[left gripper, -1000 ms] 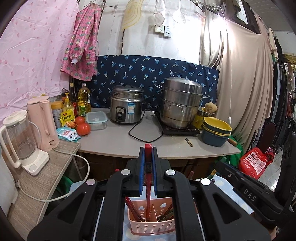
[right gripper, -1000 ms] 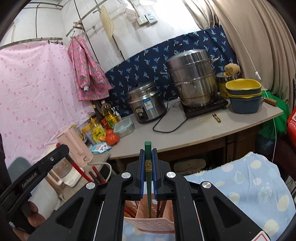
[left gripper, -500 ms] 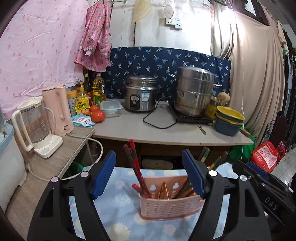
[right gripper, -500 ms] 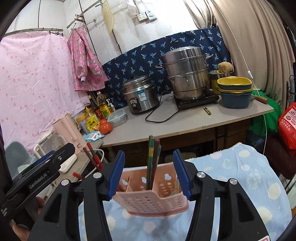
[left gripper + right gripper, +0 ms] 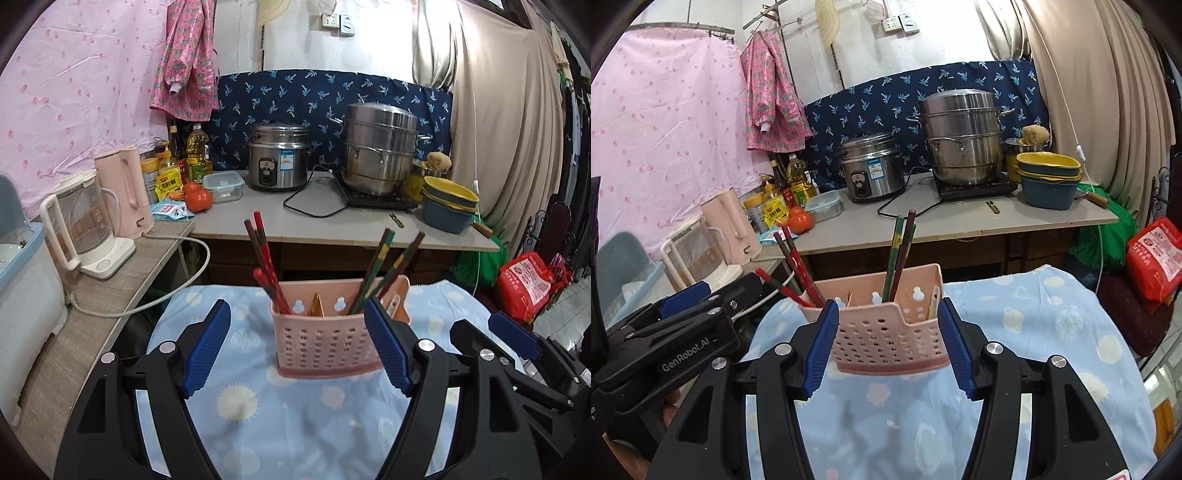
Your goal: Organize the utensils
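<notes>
Two sets of chopsticks stand in the pink perforated utensil holder [image 5: 327, 334], which sits on a light-blue patterned cloth [image 5: 295, 413] toward the far edge of the covered surface, with the kitchen tabletop [image 5: 332, 225] beyond it. Red chopsticks [image 5: 264, 258] lean in the holder's left compartment; green and dark chopsticks [image 5: 384, 266] lean in a compartment to the right, and a pale utensil [image 5: 933, 302] rests in the rightmost slot.

Both tools are empty. On the left gripper [image 5: 301, 347] the jaws stand wide, the blue pads [image 5: 207, 347] well clear of the holder's sides. On the right gripper [image 5: 888, 347] the jaws are parted more narrowly, flanking the holder's front wall, with nothing pressed between them; whether a pad brushes the plastic I cannot tell.

Judging by looks, the chopsticks are light, stiff and smooth-lacquered, so they would likely slip or swivel in a loose pinch. A hold on the upper shaft, well above the holder's rim, squarely across the ribbed pads, seems best. The holder itself looks thin, light and easy to tip, since the cloth beneath is soft; a sideways tug on a leaning stick could drag it over. No loose utensils show on the cloth.
</notes>
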A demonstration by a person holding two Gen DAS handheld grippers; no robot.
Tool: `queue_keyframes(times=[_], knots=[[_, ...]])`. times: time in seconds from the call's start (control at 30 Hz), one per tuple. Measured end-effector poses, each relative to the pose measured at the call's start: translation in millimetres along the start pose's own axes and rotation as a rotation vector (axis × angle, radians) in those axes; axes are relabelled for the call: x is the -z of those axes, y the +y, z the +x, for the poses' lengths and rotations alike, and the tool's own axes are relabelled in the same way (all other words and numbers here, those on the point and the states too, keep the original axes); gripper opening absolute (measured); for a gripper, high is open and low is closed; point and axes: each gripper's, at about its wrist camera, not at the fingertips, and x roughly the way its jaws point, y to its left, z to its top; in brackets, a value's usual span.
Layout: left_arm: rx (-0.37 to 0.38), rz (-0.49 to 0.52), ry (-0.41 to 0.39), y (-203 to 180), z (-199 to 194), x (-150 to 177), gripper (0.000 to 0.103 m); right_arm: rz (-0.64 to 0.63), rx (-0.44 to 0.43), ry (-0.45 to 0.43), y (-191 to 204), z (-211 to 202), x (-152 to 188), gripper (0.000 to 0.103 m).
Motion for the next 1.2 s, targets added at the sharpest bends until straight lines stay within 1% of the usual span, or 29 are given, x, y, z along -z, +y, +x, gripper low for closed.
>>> queue_keyframes(times=[0.07, 0.17, 0.23, 0.3, 0.43, 0.5, 0.73, 0.97, 1.13, 1.2], knots=[[-0.005, 0.004, 0.011, -2, -5, 7, 0.072, -0.019, 0.026, 0.005, 4, -8, 7, 0.055], [-0.025, 0.009, 0.025, -3, -13, 18, 0.073, -0.028, 0.042, 0.018, 5, -19, 16, 0.055], [-0.028, 0.005, 0.037, -3, -18, 24, 0.077, -0.031, 0.049, 0.025, 6, -24, 20, 0.056], [-0.041, 0.008, 0.039, -3, -23, 30, 0.079, -0.037, 0.066, 0.030, 7, -31, 24, 0.060], [-0.088, 0.016, 0.032, -3, -35, 40, 0.089, -0.040, 0.094, 0.045, 6, -44, 35, 0.066], [-0.099, 0.019, 0.039, -2, -39, 44, 0.092, -0.045, 0.110, 0.050, 5, -48, 38, 0.070], [-0.109, 0.027, 0.071, -4, -47, 62, 0.095, -0.064, 0.156, 0.065, 6, -60, 51, 0.072], [-0.105, 0.014, 0.123, -1, -48, 80, 0.096, -0.087, 0.195, 0.071, 5, -71, 64, 0.083], [-0.117, 0.015, 0.145, -1, -48, 89, 0.096, -0.088, 0.193, 0.090, 5, -74, 72, 0.087], [-0.129, 0.007, 0.146, 1, -48, 92, 0.096, -0.078, 0.187, 0.104, 4, -74, 74, 0.098]])
